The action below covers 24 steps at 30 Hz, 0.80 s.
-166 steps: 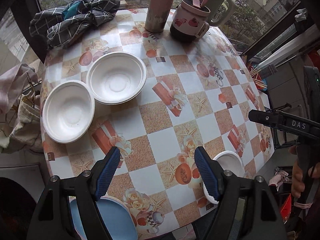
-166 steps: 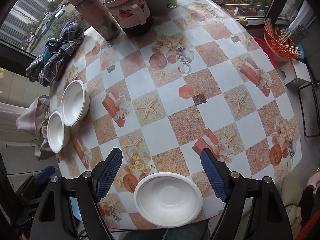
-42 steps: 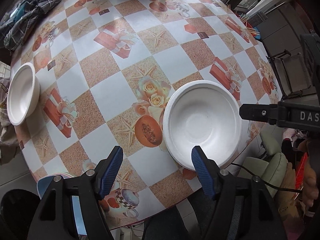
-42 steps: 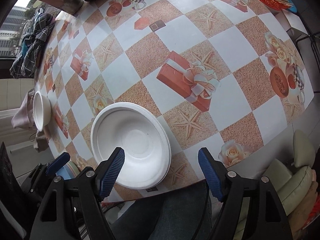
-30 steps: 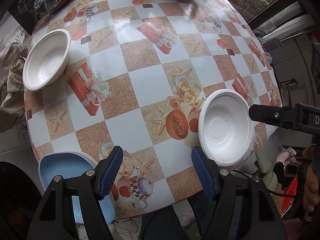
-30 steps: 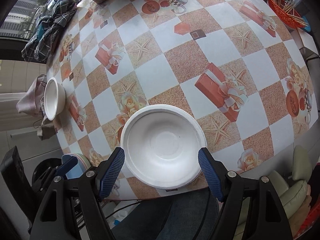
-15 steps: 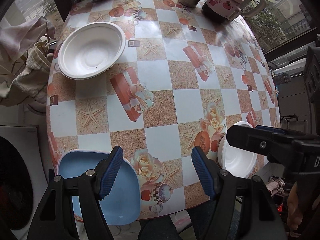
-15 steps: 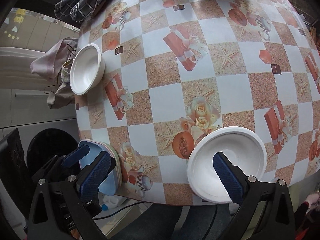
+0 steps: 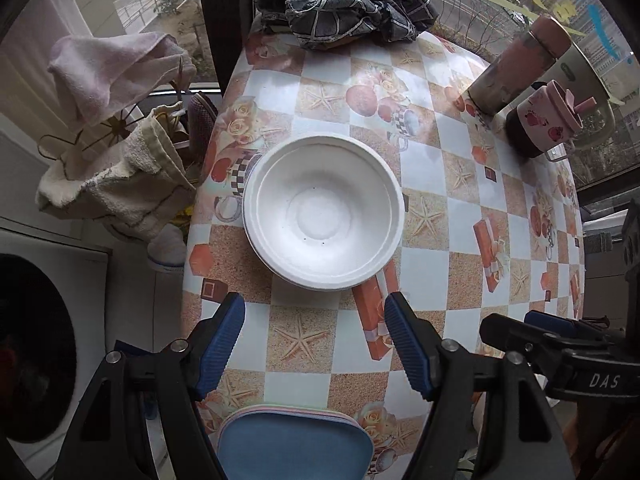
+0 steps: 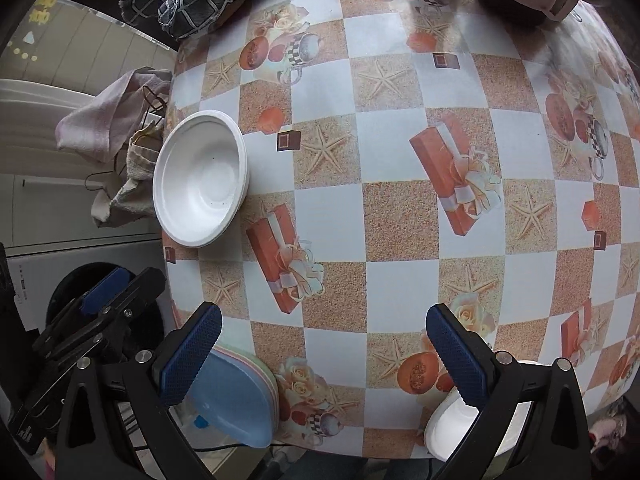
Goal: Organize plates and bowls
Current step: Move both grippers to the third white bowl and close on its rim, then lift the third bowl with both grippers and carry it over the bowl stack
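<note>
Bench [image 9: 432, 264]: round, checked oilcloth with starfish, gift-box and rose prints.

White bowls [image 9: 322, 216]: nested stack near the bench's left edge, upright, directly ahead of the left claw [image 9: 316, 344]. Same stack in the right wrist view [image 10: 200, 178].

Single white bowl [image 10: 448, 420]: at the near bench edge, partly hidden behind the right finger of the right claw [image 10: 320, 354].

Blue plate stack [image 9: 294, 442]: at the near edge, below the left claw; pink and pale rims show under the top plate.

Surroundings: plaid cloth [image 9: 348, 0] heaped at the far edge; flask [image 9: 516, 72] and pink lidded mug [image 9: 548, 124] at far right; towels [image 9: 112, 152] hanging beside the bench on the left.

Left claw: fairly wide, nothing between its fingers, clear of the bowls.

Right claw: wide, empty; its jaws have just been opening, nothing between them.

Change: one second ago the single bowl sat framed between the right claw's fingers; it now lies off to that claw's right. The left wrist view, then centred on the near bench, now faces the nested bowls.
</note>
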Available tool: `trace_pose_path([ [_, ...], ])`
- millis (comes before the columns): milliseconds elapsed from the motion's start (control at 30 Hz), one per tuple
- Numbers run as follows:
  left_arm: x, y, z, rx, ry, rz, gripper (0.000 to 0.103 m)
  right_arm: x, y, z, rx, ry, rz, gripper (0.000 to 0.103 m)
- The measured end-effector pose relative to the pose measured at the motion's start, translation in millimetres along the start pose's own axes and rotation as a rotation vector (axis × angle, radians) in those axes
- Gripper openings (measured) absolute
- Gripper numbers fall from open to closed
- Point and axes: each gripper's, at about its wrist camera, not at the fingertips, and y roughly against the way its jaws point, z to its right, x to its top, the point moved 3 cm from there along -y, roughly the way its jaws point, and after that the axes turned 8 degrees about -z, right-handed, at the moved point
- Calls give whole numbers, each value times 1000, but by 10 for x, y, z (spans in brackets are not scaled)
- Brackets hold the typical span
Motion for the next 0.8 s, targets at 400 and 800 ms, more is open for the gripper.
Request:
trace_pose_path([
  [400, 648, -607, -307, 127, -3, -72, 76, 631, -528, -316, -41, -7, -8, 103],
  [800, 885, -986, -356, 147, -16, -142, 75, 823, -847, -413, -88, 36, -24, 76],
])
